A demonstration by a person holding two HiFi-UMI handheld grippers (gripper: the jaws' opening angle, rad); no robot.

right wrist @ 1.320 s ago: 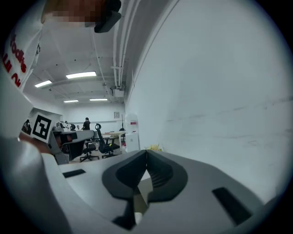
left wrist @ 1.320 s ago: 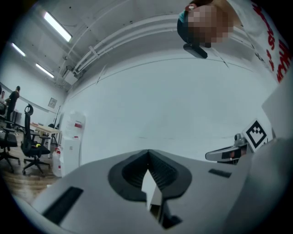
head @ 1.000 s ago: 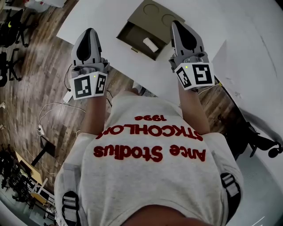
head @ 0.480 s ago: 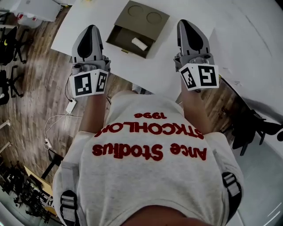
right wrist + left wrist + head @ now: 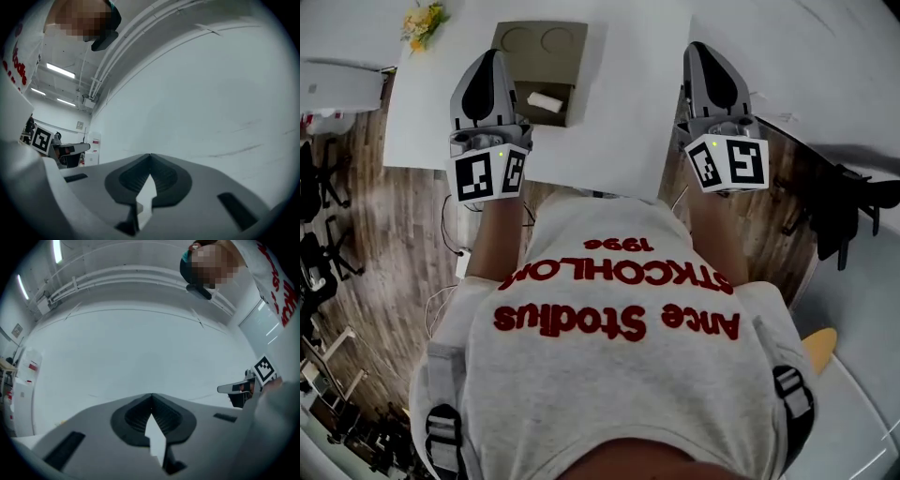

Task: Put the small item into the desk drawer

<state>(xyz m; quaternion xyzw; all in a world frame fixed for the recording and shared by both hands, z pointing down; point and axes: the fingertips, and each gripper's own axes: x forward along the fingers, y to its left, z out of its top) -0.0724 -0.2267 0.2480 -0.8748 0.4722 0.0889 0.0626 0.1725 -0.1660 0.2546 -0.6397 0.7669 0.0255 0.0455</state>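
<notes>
An olive drawer unit [image 5: 540, 39] stands on the white desk [image 5: 614, 112], its drawer [image 5: 561, 114] pulled open toward me. A small white item [image 5: 542, 99] lies inside the drawer. My left gripper [image 5: 492, 60] is held up in front of my chest, just left of the drawer, shut and empty. My right gripper [image 5: 702, 49] is raised over the desk's right edge, shut with nothing in it. Both gripper views look up at the ceiling; the left gripper [image 5: 151, 395] and the right gripper [image 5: 150, 155] each show jaws meeting at the tip.
A bunch of yellow flowers [image 5: 425, 21] sits at the desk's far left corner. A white box [image 5: 337, 89] stands on the wooden floor [image 5: 403, 234] at the left, with cables nearby. A dark chair [image 5: 853, 202] is at the right.
The view has swung: the desk and drawer unit have shifted left and now sit square to me. Both grippers stay raised and shut in about the same places.
</notes>
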